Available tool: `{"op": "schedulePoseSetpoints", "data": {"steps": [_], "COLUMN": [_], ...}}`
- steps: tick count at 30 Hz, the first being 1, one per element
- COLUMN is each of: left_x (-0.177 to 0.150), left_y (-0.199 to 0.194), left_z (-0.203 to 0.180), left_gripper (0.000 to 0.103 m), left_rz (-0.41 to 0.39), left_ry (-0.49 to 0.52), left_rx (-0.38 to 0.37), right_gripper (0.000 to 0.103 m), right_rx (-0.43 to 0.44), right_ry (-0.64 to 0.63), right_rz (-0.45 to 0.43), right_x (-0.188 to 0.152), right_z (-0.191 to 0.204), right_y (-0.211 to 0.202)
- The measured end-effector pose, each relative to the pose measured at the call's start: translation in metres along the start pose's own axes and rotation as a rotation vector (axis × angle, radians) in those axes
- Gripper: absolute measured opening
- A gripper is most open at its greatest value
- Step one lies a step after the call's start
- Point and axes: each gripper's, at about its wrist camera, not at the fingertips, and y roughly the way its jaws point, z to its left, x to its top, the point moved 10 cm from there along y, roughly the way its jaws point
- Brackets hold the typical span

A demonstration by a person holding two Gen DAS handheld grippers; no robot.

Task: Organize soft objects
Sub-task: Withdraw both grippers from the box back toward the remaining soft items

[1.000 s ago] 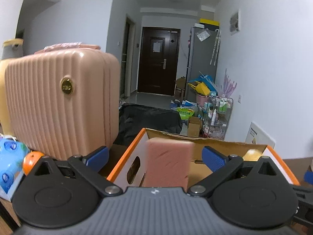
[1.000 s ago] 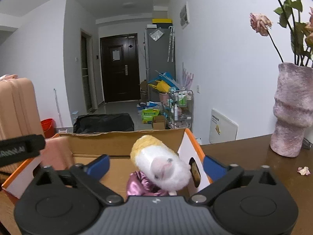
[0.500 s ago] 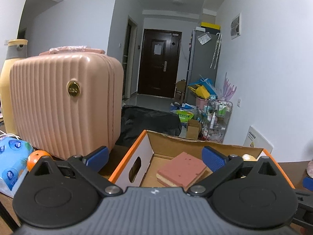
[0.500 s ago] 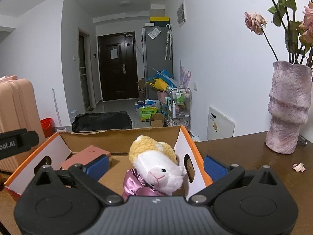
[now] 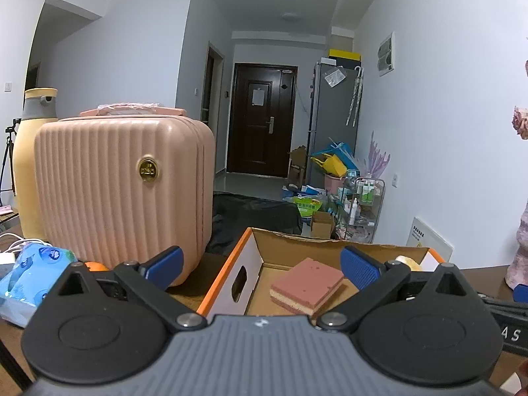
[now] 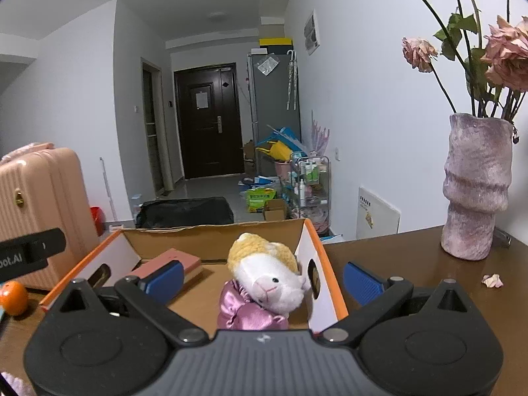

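Observation:
An open cardboard box (image 5: 231, 274) with orange edges stands on the brown table; it also shows in the right wrist view (image 6: 316, 250). A pink sponge block (image 5: 307, 284) lies flat inside it, also seen in the right wrist view (image 6: 171, 259). A plush toy (image 6: 265, 275) with a white face, yellow top and purple satin dress sits inside the box at its right wall. My left gripper (image 5: 260, 265) is open and empty, just behind the box. My right gripper (image 6: 264, 279) is open and empty, with the plush between and beyond its jaws.
A pink ribbed suitcase (image 5: 122, 191) stands left of the box, with a yellow bottle (image 5: 29, 165) behind it. A blue packet (image 5: 29, 270) and an orange (image 6: 13, 297) lie at the left. A purple vase (image 6: 475, 188) with dried roses stands at the right, a crumpled scrap (image 6: 492, 280) near it.
The sponge block dropped from between my left jaws and now lies flat in the box. The plush left my right jaws and settled in the box. Both grippers pulled back.

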Motion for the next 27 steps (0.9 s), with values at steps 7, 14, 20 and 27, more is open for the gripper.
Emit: {"op": "schedulePoseSetpoints", "data": {"steps": [7,14,20,27], "left_x": [-0.003,-0.009,-0.017,-0.028], "left_y": [-0.024,-0.048,-0.07,-0.097], "left_z": [0.007,0.018,0.029,0.038], "left_gripper": [0.103,0.103,0.103,0.103], "left_rz": [-0.013,-0.017,-0.01,-0.013], "left_ry": [0.013,0.022,0.024,0.05], "left_rx": [-0.003,-0.001,-0.005,-0.009], "right_gripper": [0.103,0.103,0.103,0.103], "right_rx": [0.005,0.006,0.022,0.039], "right_ry": [-0.023,-0.062,-0.085,-0.102], "right_rz": [-0.002,0.0,0.002,-0.003], "right_x": [-0.009,-0.026,-0.041,-0.057], "right_z": [0.001,0.003,0.007,0.013], "right_y": [-0.024,-0.05,-0.075,-0.104]}}
